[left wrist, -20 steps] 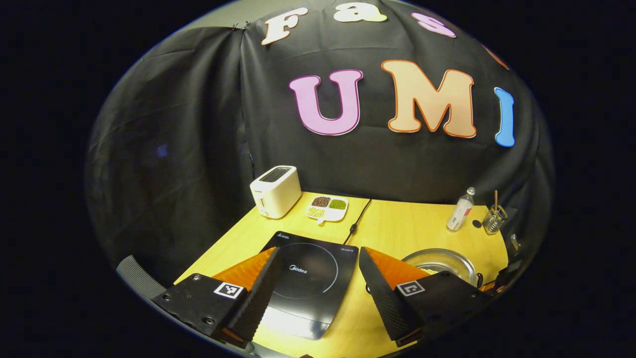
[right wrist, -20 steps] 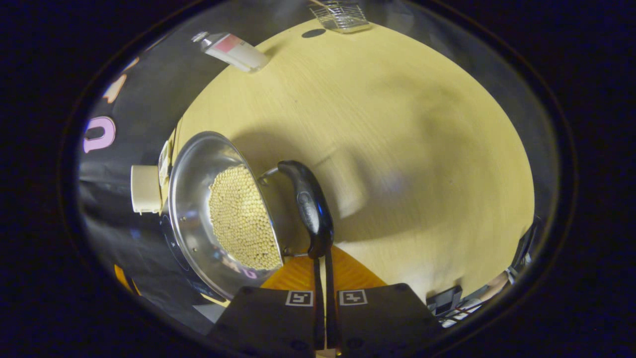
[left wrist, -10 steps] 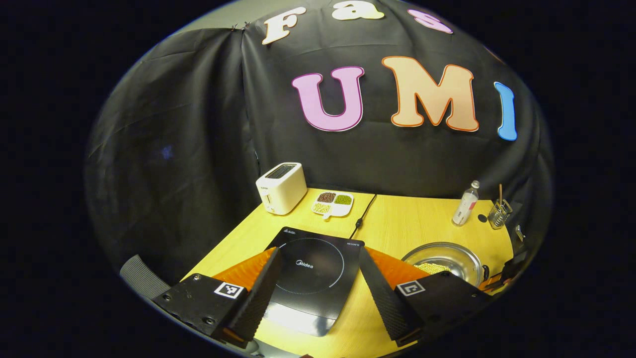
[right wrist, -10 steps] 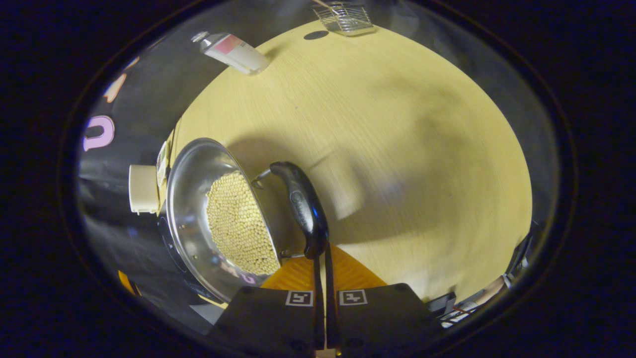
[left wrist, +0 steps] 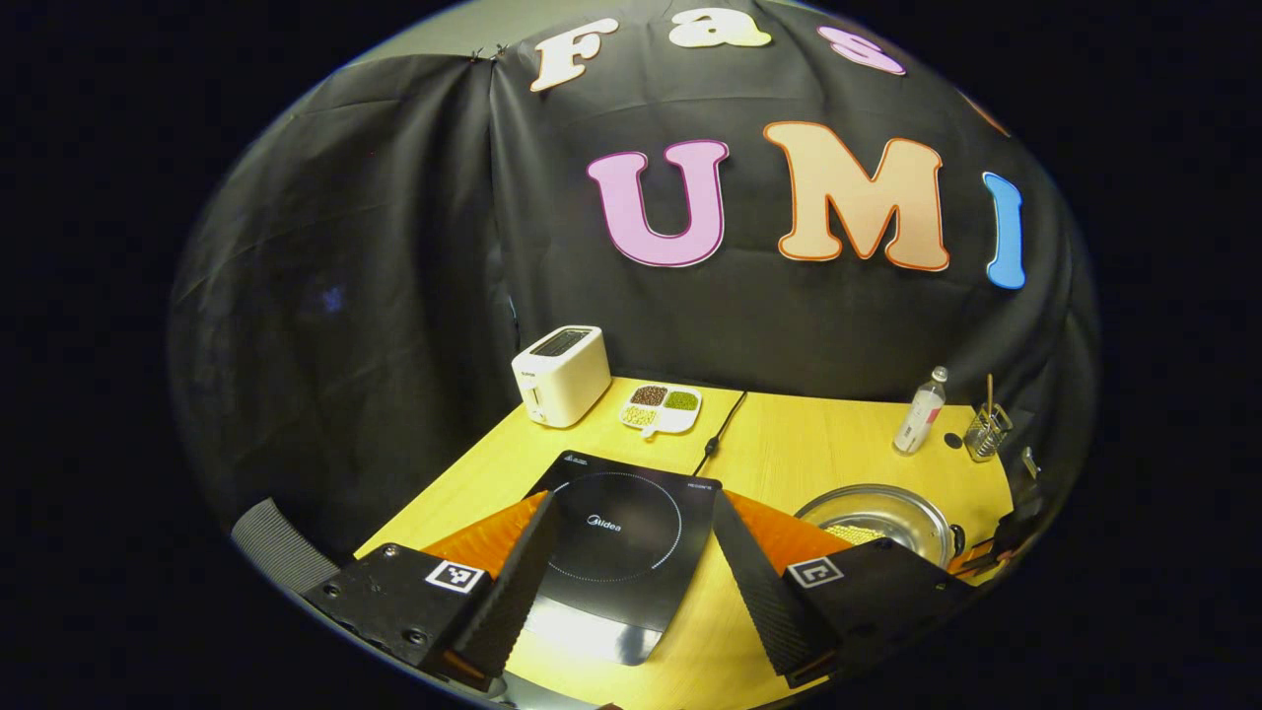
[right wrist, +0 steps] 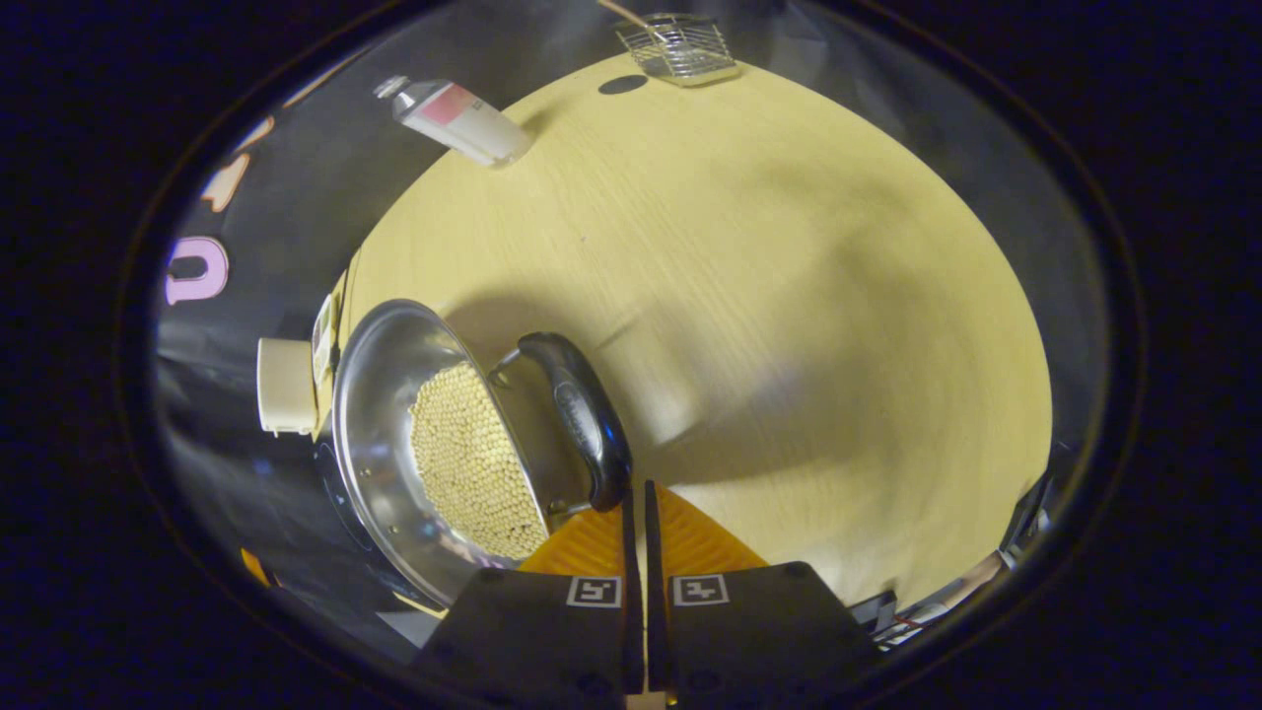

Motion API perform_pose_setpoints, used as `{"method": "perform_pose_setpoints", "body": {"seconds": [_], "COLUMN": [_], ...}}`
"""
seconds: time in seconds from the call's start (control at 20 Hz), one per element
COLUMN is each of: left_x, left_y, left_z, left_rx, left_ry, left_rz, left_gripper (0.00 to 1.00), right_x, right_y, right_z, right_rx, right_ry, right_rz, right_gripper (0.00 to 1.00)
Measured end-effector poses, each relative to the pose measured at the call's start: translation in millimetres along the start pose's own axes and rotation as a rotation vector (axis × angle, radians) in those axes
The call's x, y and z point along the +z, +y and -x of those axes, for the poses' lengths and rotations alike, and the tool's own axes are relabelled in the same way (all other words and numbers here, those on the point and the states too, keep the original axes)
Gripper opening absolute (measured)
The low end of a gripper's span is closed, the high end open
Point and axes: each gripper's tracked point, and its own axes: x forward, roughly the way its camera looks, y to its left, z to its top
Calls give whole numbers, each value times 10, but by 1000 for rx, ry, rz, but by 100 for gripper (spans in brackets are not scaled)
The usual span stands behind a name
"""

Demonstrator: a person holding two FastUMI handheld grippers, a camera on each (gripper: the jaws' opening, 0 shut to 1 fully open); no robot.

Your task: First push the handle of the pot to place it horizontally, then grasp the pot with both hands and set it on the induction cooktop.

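Right gripper view: our right gripper (right wrist: 638, 485), fingers pressed together, tips beside the steel pot's (right wrist: 380, 434) curved black handle (right wrist: 580, 419). Left gripper (left wrist: 631, 537) gapes wide over the glossy black induction cooktop (left wrist: 623, 532), left of the pot.

"Midea" brand readable on induction cooktop (left wrist: 631, 532) surface.

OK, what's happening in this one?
A person holds a tool in each hand. The right tool, its fingers closed together, has its tips at the near end of the black handle of a steel pot of yellow beans, seemingly pushing it. The left tool hangs open above the induction cooktop. The pot sits on the wooden table, not yet on the cooktop.
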Motion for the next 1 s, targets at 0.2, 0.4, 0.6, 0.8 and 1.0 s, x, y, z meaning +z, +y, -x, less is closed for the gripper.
{"method": "perform_pose_setpoints", "body": {"seconds": [0.2,0.4,0.6,0.8,1.0], "left_x": [-49,-149,-445,-645,-759], "left_y": [-36,-128,-354,-549,-742], "left_z": [-16,-54,-76,-143,-195], "left_rx": [-13,-42,-144,-242,-326], "left_ry": [10,42,145,225,308], "left_rz": [11,19,11,-13,-3], "left_gripper": [96,96,96,96,95], "right_x": [29,-57,-219,-333,-119], "right_y": [-69,-213,-238,-50,98], "right_z": [82,176,334,565,776], "right_rx": [1,-7,47,158,204], "right_ry": [-20,-15,19,51,-2], "right_rz": [10,51,125,171,158], "right_gripper": [0,8,60,100,94]}}
